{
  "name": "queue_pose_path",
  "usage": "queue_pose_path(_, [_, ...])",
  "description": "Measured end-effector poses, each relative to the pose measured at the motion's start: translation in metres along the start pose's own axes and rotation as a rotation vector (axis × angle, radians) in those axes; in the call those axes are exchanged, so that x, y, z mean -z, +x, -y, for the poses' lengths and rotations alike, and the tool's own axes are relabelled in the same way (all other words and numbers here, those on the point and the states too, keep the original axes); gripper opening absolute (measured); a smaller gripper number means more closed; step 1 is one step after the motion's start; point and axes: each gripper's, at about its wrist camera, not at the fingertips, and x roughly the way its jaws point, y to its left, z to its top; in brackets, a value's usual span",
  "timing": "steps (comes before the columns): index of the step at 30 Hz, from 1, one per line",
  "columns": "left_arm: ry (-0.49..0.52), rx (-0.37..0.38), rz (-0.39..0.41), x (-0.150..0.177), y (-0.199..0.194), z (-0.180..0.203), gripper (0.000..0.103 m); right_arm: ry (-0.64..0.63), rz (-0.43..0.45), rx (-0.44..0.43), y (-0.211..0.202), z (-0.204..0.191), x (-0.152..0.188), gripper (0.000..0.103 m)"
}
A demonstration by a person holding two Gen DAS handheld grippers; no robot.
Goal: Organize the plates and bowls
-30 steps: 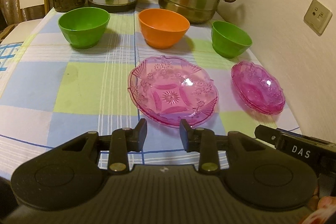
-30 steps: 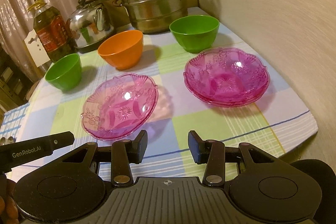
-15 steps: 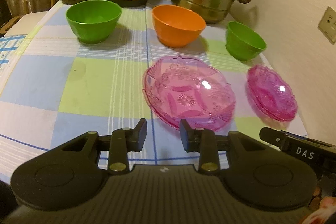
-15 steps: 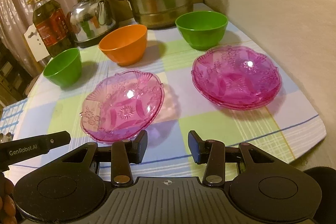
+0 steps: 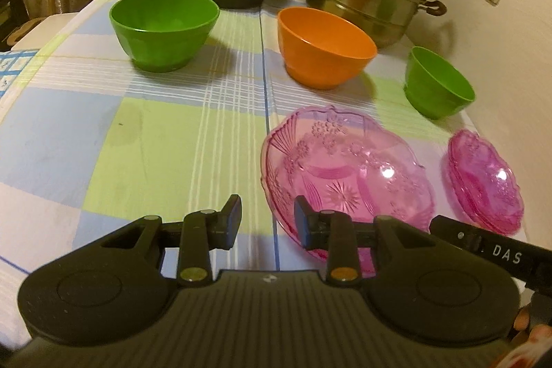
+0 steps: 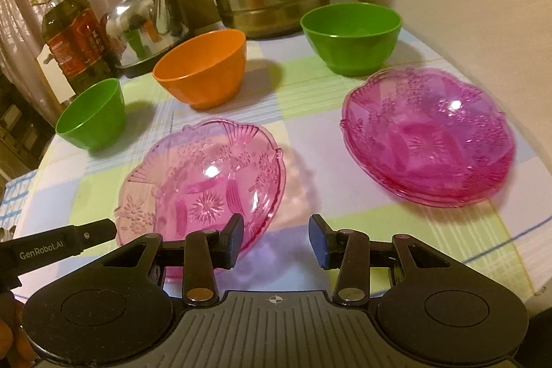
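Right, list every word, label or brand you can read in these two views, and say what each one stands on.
"DAS": on the black bar at the lower right of the left wrist view.
"GenRobot.AI": on the black bar at the lower left of the right wrist view.
Red label on the oil bottle: printed characters, too small and blurred to read in either view.
Nothing readable on the bowls, plates, kettle or steamer.

"das" on the right gripper (image 5: 503, 254); "genrobot.ai" on the left gripper (image 6: 41, 253).

single pink plate (image 6: 203, 185), stacked pink plates (image 6: 431, 140); three upright bowls (image 6: 203, 68)
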Motion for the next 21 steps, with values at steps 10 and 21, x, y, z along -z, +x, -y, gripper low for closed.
queue_pose_path(10, [0.001, 0.013, -0.003, -0.002, 0.024, -0.004, 0.022, 0.003, -0.019, 0.009, 0.027, 0.002, -0.004, 0.043])
queue_pose_path(21, [0.025, 0.009, 0.0, -0.003, 0.029, 0.0, 0.01, -0.012, -0.026, 0.008, 0.037, 0.0, -0.004, 0.022])
